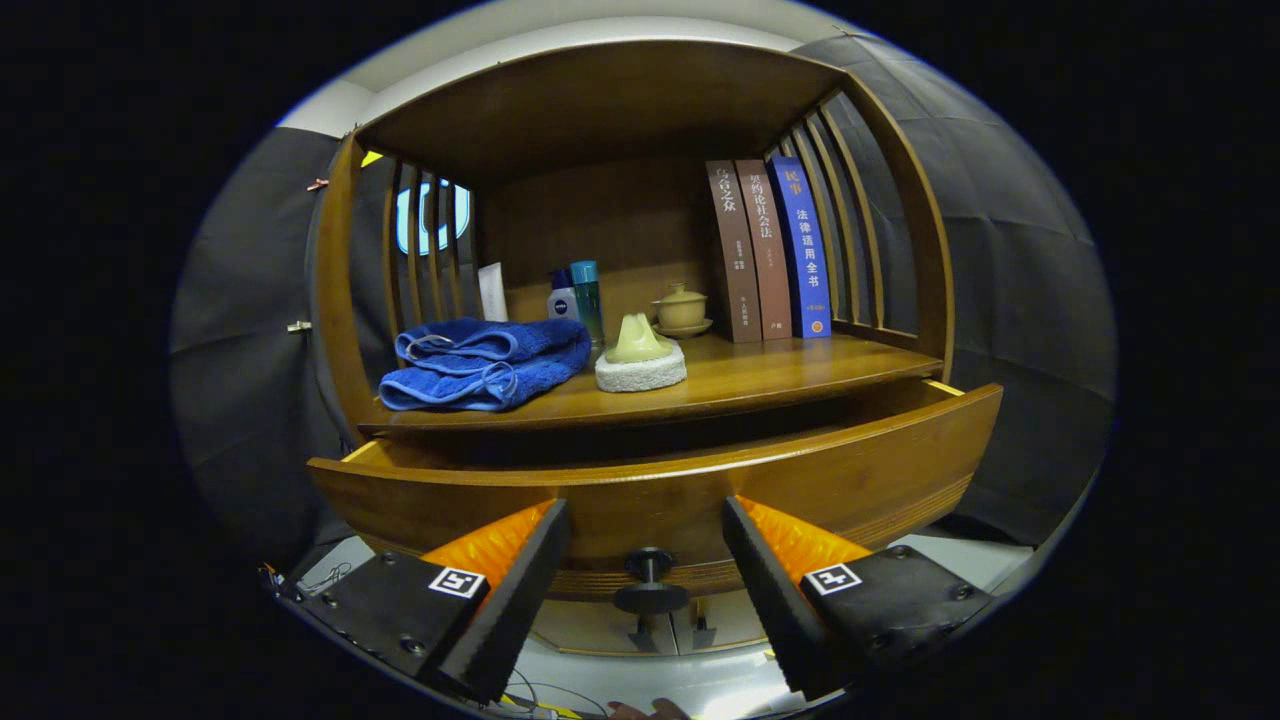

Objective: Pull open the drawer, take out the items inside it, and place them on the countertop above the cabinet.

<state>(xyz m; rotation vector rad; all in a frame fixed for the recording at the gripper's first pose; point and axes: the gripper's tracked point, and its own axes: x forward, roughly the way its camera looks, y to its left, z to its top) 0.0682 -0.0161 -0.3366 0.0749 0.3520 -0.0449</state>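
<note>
While the drawer (660, 490) of the wooden cabinet (905, 230) is standing pulled out toward the camera, the gripper (646, 535) is hovering in front of it with its two fingers spread well apart and holding nothing. The dark round knob (650, 582) of the drawer is sitting between the fingers, slightly below the tips, and neither finger is touching it. The inside of the drawer is lying in shadow behind its front panel (I cannot tell what is in it). Above the drawer, the countertop (790, 375) is carrying several things: a folded blue towel (485, 365) is lying toward the left, and just beside it a pale yellow-green piece (637, 341) is resting on a round white pad (641, 372). Behind these, near the back wall, a white tube (492, 291) and two bottles (577, 297) are standing upright, and a small lidded cup (682, 307) is sitting on its saucer. To the right, three books (768, 250) are standing upright, touching each other, close to the slatted side of the cabinet.
</note>
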